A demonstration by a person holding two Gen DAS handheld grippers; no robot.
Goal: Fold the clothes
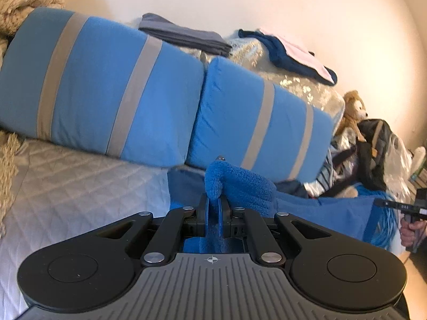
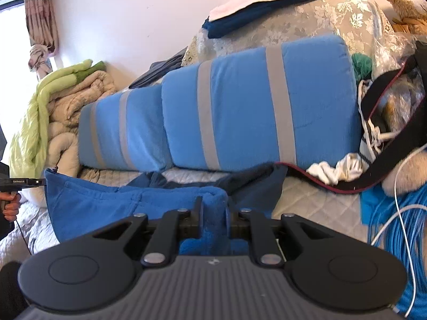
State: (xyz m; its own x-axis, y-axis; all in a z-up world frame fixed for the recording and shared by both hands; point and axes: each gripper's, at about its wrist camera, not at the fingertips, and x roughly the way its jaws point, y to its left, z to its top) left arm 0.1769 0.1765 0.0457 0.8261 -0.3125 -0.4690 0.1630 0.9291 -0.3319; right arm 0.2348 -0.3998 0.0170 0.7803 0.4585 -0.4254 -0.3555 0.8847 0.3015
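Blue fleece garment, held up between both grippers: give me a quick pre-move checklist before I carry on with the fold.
1. Left gripper clamped on the blue fleece garment: ok, the fabric is pinched between shut jaws.
2. Right gripper clamped on the garment: ok, a thicker bunch of fleece sits between its fingers.
3. Garment spanning the two grips without twist: cannot tell, the middle sags in folds.
4. Quilted bedspread free for laying down: ok on the left wrist view's side.
5. White cable and blue cord bundle away from the garment: ok for now, but close to the right gripper.
6. Striped cushions ahead: ok, not touching.
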